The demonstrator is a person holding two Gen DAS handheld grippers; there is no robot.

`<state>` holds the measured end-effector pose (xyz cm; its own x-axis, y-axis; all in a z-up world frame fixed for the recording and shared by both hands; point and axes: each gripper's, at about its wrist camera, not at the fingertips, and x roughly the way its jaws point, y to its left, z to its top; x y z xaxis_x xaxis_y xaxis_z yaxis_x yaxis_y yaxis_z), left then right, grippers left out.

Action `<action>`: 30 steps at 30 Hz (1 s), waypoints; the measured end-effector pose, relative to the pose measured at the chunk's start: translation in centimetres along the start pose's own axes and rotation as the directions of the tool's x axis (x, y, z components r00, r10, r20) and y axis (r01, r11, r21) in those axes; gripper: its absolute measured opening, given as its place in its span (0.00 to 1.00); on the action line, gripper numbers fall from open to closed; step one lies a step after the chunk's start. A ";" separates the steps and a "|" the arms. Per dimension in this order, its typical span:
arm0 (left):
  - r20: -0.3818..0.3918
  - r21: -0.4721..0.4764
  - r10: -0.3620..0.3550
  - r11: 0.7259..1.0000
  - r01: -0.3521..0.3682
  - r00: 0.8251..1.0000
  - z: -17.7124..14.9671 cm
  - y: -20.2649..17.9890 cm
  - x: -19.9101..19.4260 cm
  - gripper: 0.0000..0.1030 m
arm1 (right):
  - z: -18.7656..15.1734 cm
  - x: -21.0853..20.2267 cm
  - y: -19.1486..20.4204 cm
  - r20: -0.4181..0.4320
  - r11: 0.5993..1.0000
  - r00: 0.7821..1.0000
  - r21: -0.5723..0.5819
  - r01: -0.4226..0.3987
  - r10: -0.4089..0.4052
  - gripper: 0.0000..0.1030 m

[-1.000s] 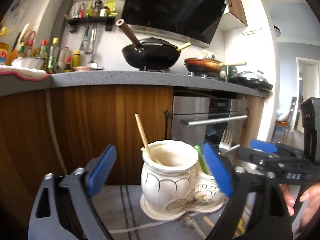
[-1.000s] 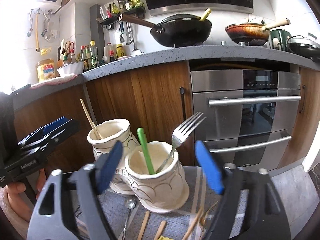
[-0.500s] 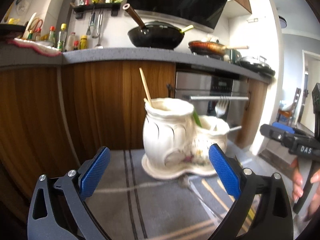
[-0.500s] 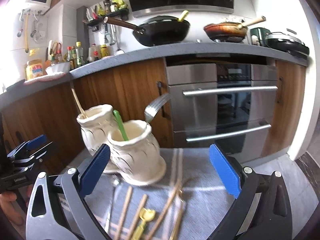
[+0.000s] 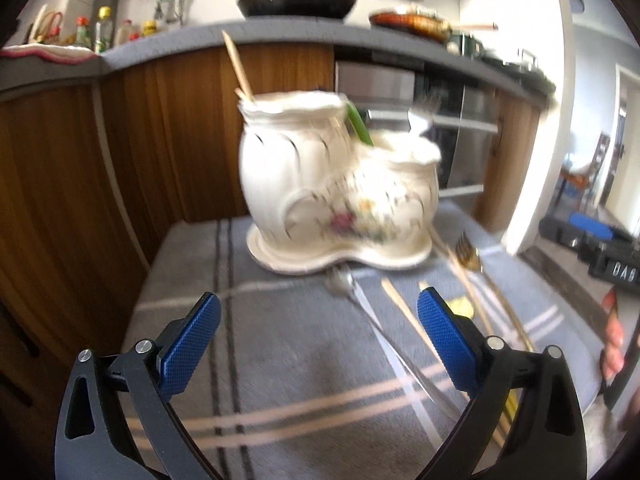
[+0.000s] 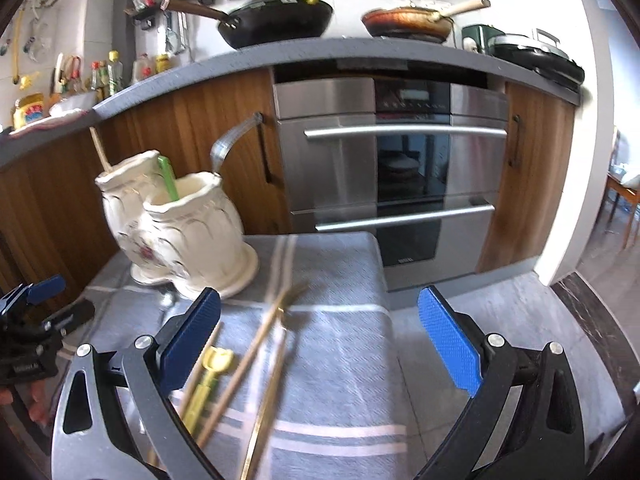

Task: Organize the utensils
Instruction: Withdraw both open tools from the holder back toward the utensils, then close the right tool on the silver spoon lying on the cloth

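Note:
A cream ceramic holder (image 5: pixel 340 196) (image 6: pixel 180 228) with two joined pots stands on a grey striped cloth (image 5: pixel 280 360). Its tall pot holds a wooden chopstick (image 5: pixel 239 66). The low pot holds a green utensil (image 6: pixel 168 178) and a fork (image 5: pixel 421 117). On the cloth lie a silver spoon (image 5: pixel 340 280), a gold fork (image 6: pixel 280 308), wooden chopsticks (image 6: pixel 232 372) and a yellow-green utensil (image 6: pixel 210 376). My left gripper (image 5: pixel 318 312) is open and empty, in front of the holder. Further right, my right gripper (image 6: pixel 319 308) stands open and empty above the loose utensils.
The cloth's right edge (image 6: pixel 384 280) drops to a grey floor (image 6: pixel 500 320). Behind it are a steel oven (image 6: pixel 400 184) and wooden cabinet doors (image 5: pixel 168 140). Pans (image 6: pixel 280 20) sit on the worktop above. A person's fingers (image 5: pixel 612 340) hold the right gripper's handle.
Both grippers have sunk and tipped downward, bringing the loose utensils into view. The right gripper's jaws widened and it drew away to the right of the holder.

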<state>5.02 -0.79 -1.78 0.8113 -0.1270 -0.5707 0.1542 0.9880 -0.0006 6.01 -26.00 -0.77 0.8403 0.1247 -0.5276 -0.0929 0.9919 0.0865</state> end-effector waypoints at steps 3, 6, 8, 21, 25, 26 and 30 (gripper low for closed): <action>-0.073 0.021 0.017 1.000 -0.015 0.997 -0.5 -1.0 1.4 0.95 | -0.2 0.7 -0.4 -0.033 1.000 0.999 0.004 0.009 -0.009 0.95; -0.103 0.021 0.009 1.000 -0.007 0.995 -0.7 -1.4 2.2 0.95 | -0.3 1.2 -0.7 -0.060 1.000 0.998 0.003 0.012 -0.012 0.95; -0.113 0.026 0.018 1.000 -0.015 0.993 -0.7 -1.6 2.5 0.95 | -0.4 1.6 -0.7 -0.074 1.000 0.997 -0.004 0.017 -0.017 0.95; -0.140 0.033 -0.033 0.999 0.038 0.990 -0.8 -2.3 3.2 0.92 | -0.4 1.7 1.1 -0.123 0.996 0.990 -0.049 -0.078 0.071 0.78; -0.161 0.046 -0.089 0.994 0.097 0.983 -0.9 -3.0 2.9 0.76 | -0.4 1.6 1.8 -0.146 0.990 0.982 -0.050 -0.129 0.121 0.49; -0.166 0.045 -0.099 0.993 0.108 0.981 -0.9 -3.1 2.9 0.73 | -0.5 1.6 2.0 -0.153 0.988 0.979 -0.051 -0.145 0.135 0.43; -0.161 0.026 -0.114 0.992 0.120 0.980 -0.7 -2.9 2.7 0.58 | -0.8 1.6 3.4 -0.182 0.976 0.966 -0.082 -0.200 0.183 0.38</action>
<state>6.34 -3.89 -3.87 0.6866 -0.2230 -0.6919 0.2650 0.9631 -0.0474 6.56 -22.44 -1.99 0.6978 0.3060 -0.6476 -0.3025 0.9455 0.1208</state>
